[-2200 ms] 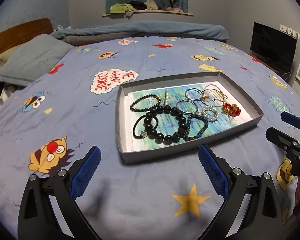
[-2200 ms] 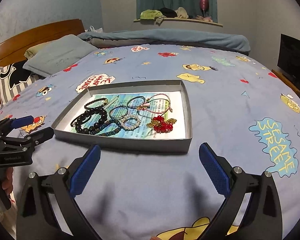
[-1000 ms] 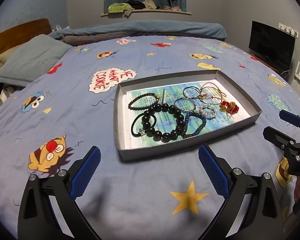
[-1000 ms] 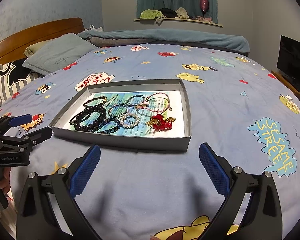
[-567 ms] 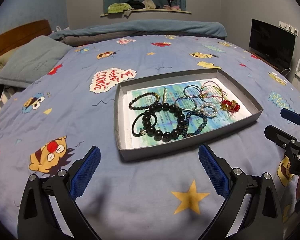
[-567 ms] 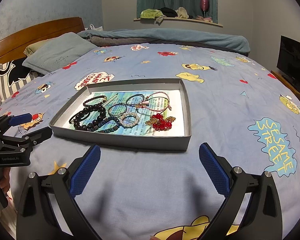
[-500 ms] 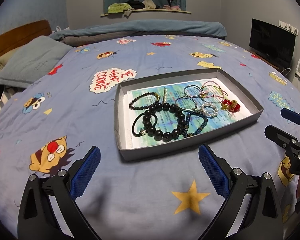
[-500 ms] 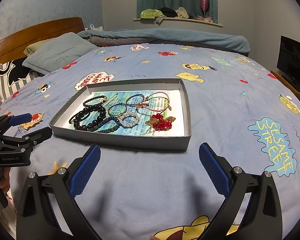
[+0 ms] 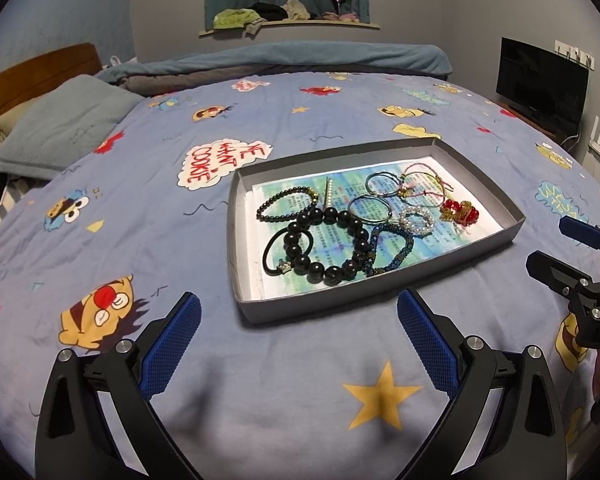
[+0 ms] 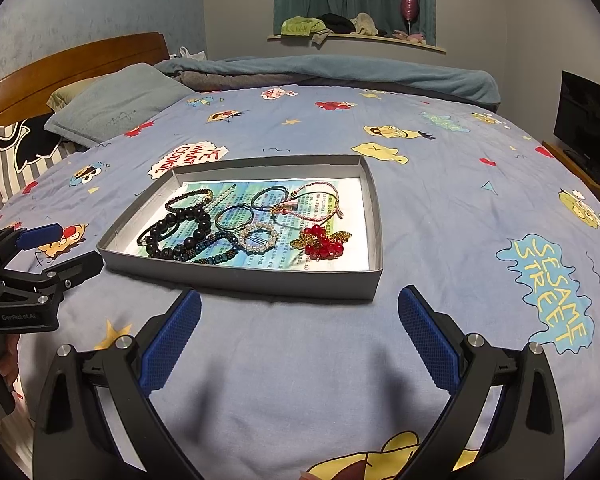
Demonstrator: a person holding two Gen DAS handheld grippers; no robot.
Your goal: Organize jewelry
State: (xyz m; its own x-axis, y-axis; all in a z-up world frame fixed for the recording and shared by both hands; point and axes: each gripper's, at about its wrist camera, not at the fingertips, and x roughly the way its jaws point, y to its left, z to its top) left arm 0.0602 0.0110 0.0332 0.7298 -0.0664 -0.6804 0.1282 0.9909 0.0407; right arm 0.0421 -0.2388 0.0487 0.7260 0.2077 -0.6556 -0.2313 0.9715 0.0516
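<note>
So the tray [image 9: 236,264] sits mid-frame in both views, flat on the cartoon bedsheet [image 9: 148,216], with all the jewelry piled inside on a printed paper liner. Both grippers are short of it and holding nothing: left gripper [image 9: 298,344] with its jaws spread wide at the bottom of its own view, right gripper [image 10: 298,338] the same, wide apart over bare sheet.

Handling-wise, I'd guess everything here is light and floppy. The big black bead bracelet [image 9: 328,244] sits center-left in the tray and looks like the easiest grab: chunky round beads, probably slick, so pinch across the strand, not on a single bead. Trouble is it overlaps a black hair tie [image 9: 274,250] and touches the dark blue beaded bracelet [image 9: 394,250], so lifting one may drag the others.

The thin bangles [image 9: 370,208] lie flat on the paper, hard to get a finger under. The red bead cluster [image 10: 320,242], on the tray's right side, lies apart from the rest and looks bulky enough to pinch straight from above. The cord bracelet [image 10: 316,200] behind it is soft and might snag.

The mattress will give under pressure too.
</note>
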